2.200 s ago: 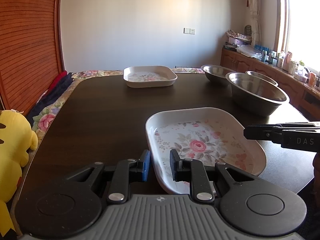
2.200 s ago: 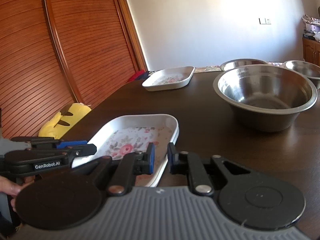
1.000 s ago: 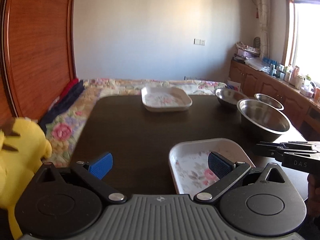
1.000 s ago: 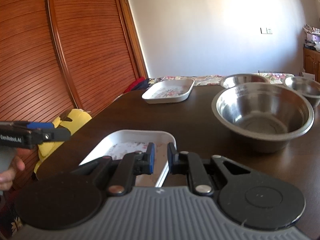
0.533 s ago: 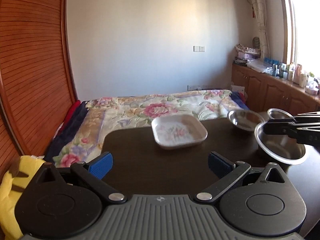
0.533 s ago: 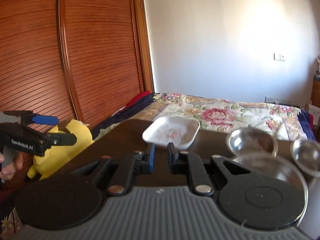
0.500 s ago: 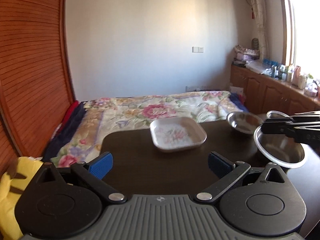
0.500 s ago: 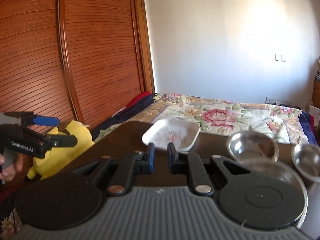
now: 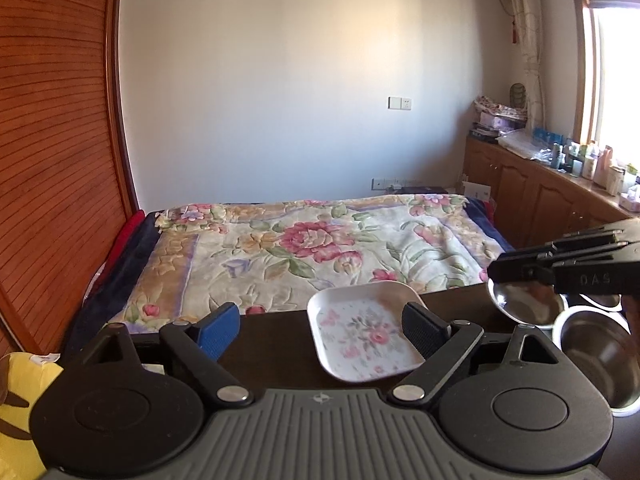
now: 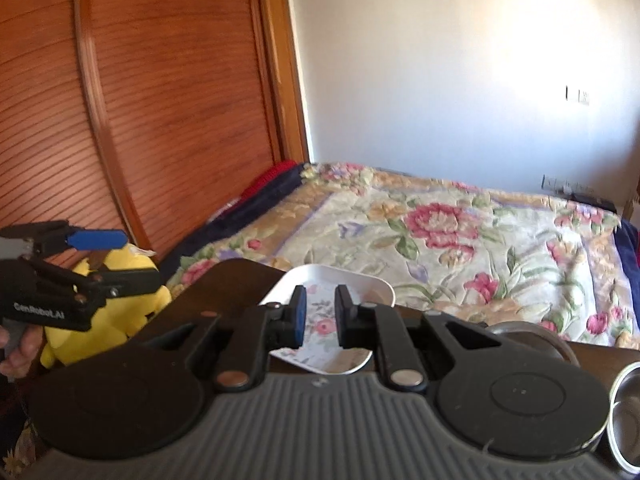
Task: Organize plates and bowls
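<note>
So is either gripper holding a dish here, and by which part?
Nothing is held. The left gripper is open, its jaws just closing slightly around air; the right gripper is shut and empty. The floral plate lies beyond on the table.

Both views are taken from fisheye cameras mounted just behind the fingers of hand-held grippers, tilted slightly downward over the far end of a dark wooden table. The left wrist view is faced toward a white back wall, with a wooden cabinet run at its right. The right wrist view is angled further left, toward slatted wooden doors. The 2 views share a white floral rectangular dish, seen close, and the flowered bedspread beyond.
</note>
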Action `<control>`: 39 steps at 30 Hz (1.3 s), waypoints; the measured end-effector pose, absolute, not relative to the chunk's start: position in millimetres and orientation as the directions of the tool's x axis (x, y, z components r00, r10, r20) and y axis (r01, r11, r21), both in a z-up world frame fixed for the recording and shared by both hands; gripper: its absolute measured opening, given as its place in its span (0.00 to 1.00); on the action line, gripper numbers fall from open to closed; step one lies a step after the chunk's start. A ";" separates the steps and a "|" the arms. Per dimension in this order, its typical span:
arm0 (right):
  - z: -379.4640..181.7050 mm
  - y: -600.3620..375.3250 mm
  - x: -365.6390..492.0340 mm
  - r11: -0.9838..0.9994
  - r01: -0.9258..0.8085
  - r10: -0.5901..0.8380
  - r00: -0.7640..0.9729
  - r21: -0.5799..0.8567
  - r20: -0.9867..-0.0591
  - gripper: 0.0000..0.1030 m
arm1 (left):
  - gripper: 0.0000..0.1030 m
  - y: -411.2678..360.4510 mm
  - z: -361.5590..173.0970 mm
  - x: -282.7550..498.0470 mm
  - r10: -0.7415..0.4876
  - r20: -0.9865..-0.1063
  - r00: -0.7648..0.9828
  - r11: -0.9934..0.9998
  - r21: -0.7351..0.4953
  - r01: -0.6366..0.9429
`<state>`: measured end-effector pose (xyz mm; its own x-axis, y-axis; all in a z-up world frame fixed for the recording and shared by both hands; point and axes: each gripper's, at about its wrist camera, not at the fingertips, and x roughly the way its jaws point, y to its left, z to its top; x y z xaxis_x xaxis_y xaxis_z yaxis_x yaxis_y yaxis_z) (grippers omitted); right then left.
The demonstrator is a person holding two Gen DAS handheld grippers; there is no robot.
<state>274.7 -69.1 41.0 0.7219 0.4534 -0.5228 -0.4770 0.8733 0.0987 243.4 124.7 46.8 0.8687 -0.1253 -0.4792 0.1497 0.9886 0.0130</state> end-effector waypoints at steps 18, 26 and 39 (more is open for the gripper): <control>-15.9 -52.9 357.6 0.914 -0.379 0.364 0.616 0.143 -0.699 0.34 | 0.60 119.3 -15.1 337.4 -0.166 -0.611 0.774 0.980 -0.017 0.196; -27.7 -47.8 373.2 0.917 -0.377 0.341 0.573 0.130 -0.745 0.28 | 0.48 119.9 -31.4 351.9 -0.174 -0.639 0.750 0.981 -0.049 0.186; -34.8 -47.9 380.9 0.915 -0.389 0.322 0.540 0.109 -0.778 0.21 | 0.32 117.3 -49.9 355.7 -0.180 -0.673 0.717 0.981 -0.072 0.178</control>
